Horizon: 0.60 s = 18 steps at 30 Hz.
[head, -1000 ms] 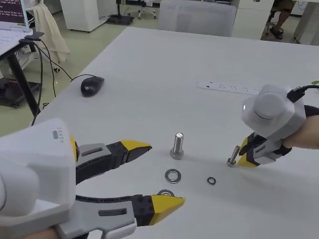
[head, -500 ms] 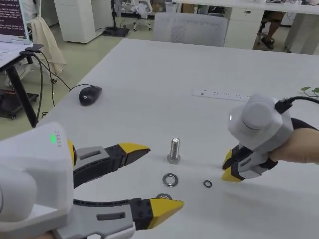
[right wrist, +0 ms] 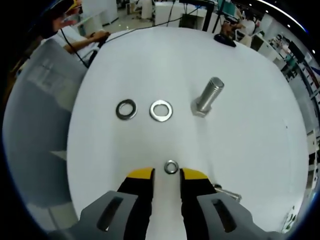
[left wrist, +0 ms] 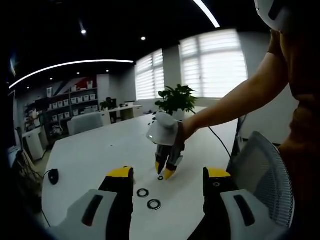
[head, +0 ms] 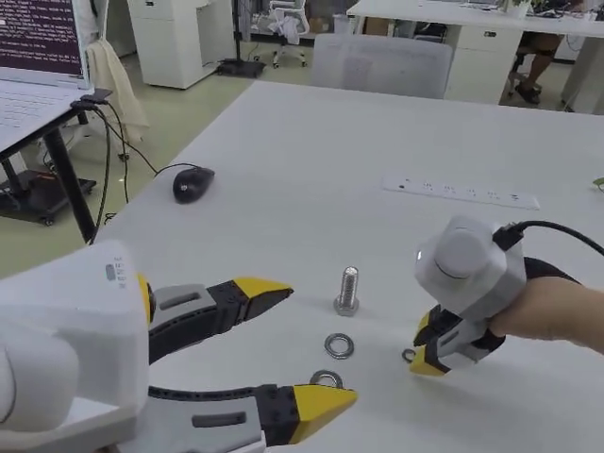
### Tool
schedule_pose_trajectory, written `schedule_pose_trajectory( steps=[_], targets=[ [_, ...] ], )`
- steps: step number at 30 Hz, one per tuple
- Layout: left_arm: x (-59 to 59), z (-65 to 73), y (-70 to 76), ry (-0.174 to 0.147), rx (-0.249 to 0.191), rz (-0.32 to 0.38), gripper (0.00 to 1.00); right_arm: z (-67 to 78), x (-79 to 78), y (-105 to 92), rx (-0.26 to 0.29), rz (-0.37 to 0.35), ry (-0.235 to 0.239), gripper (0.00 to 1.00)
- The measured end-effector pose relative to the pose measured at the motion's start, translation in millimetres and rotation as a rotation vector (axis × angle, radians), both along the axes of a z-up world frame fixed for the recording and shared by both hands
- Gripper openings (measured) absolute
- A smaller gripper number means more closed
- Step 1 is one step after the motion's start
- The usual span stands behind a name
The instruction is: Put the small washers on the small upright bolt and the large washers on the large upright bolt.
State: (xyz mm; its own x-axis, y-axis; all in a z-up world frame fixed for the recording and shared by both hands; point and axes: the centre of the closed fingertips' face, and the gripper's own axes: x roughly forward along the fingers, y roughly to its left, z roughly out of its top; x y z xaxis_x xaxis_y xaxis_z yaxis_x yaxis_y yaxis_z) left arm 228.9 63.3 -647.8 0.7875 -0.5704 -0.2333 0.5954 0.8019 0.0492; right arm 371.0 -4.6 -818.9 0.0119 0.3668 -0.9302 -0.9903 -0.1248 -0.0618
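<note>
Yellow-tipped right gripper (head: pixel 422 347) down at small flat steel ring washer (right wrist: pixel 171 166).
Narrow gap between its black jaws, nothing clamped; small washer flat on matte white tabletop (head: pixel 311 160), just ahead of the tips. Further out, shiny large round washer (right wrist: pixel 161 110) beside duller large round washer (right wrist: pixel 126 109), both flat, near upright threaded hex-head large steel bolt (right wrist: pixel 207 97). Left gripper (head: pixel 316 344) spread wide, empty, wedge-shaped yellow tips either side of the large washers.

bolt (head: pixel 346 290) upright on table (head: pixel 283 170) | large washers (head: pixel 339 345) before it | small washer (head: pixel 409 356) rightward (seemingly at right tongs' (right wrist: pixel 167 174) tips)
</note>
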Motion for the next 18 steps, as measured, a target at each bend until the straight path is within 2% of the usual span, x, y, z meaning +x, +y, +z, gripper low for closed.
schedule_pose_trajectory(
  steps=[10, 14, 18],
  targets=[
    [2.1, -1.3, -0.7, 0.004, -0.005, 0.005, 0.55, -7.1, 2.4, 0.0, -0.024, -0.02, 0.02, 0.21],
    [3.4, -2.0, 0.3, 0.008, -0.001, 0.008, 0.55, -6.9, 2.2, 1.1, -0.02, -0.03, 0.045, 0.21],
    [5.4, -3.9, 0.7, 0.016, 0.002, 0.008, 0.55, -7.0, 1.2, 0.6, -0.025, -0.013, 0.04, 0.21]
  ],
)
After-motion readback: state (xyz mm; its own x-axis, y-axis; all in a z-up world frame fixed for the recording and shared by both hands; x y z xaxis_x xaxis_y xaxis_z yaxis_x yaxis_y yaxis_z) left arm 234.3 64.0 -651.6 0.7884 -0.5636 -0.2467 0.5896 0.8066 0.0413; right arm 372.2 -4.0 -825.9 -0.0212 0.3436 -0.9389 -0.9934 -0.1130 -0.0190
